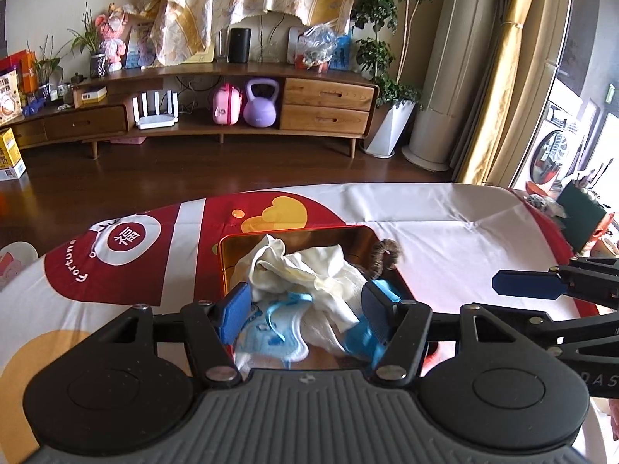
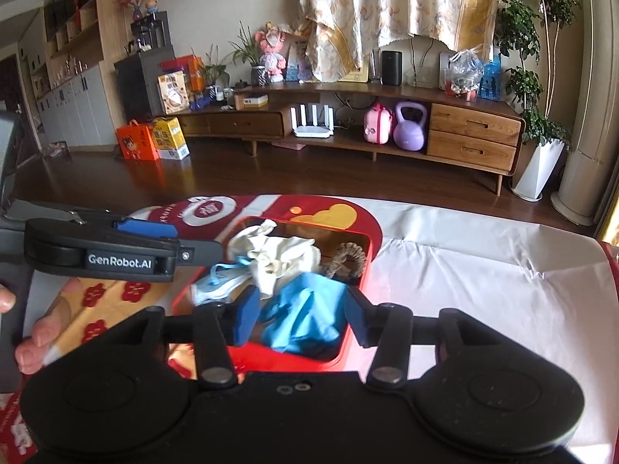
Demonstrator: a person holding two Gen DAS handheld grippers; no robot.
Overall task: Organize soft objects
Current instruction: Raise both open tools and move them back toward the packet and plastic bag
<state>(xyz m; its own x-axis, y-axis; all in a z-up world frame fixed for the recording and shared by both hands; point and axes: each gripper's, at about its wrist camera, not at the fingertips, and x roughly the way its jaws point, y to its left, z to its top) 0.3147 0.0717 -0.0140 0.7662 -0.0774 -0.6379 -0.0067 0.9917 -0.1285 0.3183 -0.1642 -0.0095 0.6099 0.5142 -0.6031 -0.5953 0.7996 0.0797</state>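
Both grippers parked over the red tin, jaws apart, nothing pinched.

The red tin sits on the printed tablecloth with all the soft stuff piled inside: cream cloth on top, a blue glove at about 5 o'clock of it, a light blue mask at 8 o'clock, and a brown scrunchie off at 2 o'clock. Left gripper and right gripper both hang above the pile with their blue pads clear of the fabric.
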